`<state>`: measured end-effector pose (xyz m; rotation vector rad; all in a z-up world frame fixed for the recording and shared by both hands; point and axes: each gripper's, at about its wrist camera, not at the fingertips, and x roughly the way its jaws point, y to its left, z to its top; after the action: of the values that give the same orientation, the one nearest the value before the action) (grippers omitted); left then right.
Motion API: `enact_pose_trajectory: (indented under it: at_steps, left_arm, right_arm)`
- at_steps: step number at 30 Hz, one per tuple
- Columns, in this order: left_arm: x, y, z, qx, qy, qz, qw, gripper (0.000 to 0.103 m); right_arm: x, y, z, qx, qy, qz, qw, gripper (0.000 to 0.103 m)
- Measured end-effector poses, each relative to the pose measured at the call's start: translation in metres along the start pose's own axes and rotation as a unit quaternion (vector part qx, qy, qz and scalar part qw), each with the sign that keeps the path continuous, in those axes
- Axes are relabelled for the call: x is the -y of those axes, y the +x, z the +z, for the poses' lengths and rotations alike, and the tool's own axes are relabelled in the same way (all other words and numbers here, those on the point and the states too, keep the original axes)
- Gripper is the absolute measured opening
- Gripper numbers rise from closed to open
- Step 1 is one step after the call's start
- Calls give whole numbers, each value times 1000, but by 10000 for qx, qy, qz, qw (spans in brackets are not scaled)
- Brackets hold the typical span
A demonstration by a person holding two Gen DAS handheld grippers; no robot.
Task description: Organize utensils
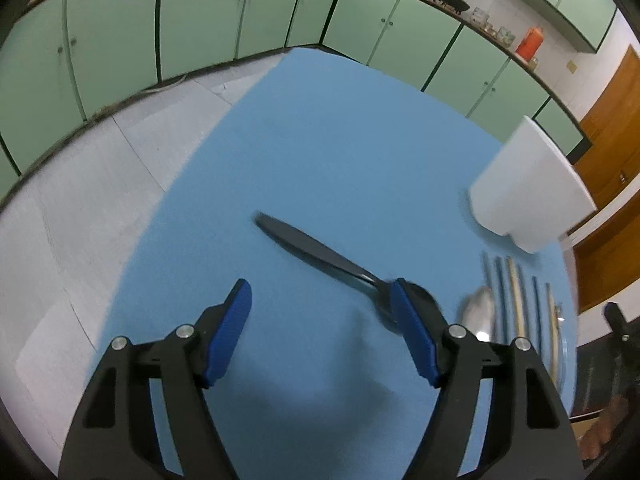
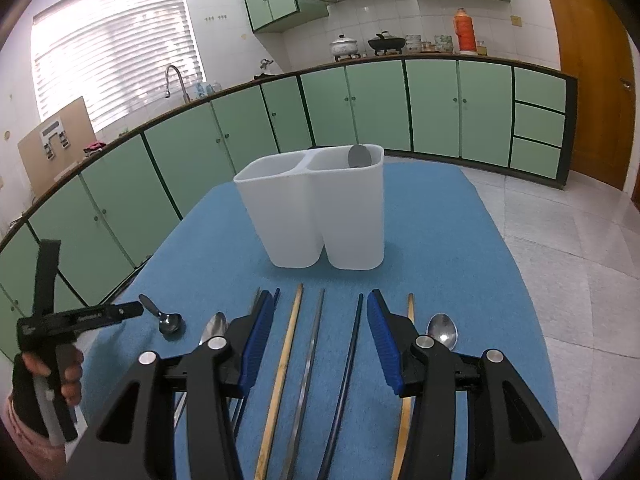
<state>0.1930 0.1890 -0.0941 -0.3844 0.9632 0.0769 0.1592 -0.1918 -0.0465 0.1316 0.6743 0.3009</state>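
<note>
On the blue desk (image 1: 320, 140), the black spoon (image 1: 316, 250) lies at about two o'clock from the wide-open, empty left gripper (image 1: 320, 300), while the right gripper (image 2: 318, 312), also spread and empty, hovers over chopsticks (image 2: 308, 344) at six o'clock from the white holder (image 2: 316, 216).

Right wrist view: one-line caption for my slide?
Open right gripper hovers over chopsticks lined up before a white two-compartment holder.
</note>
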Motion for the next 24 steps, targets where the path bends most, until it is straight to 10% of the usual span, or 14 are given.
enact_pose_trajectory:
  at_steps: [20, 24]
  left_arm:
    - [39, 29, -8, -129, -64, 319, 9994, 72]
    - [43, 31, -8, -80, 121, 454, 9989, 56]
  right_arm:
    - [6, -4, -7, -25, 20, 12, 10000, 49]
    - [7, -3, -7, -25, 46, -5, 10000, 49]
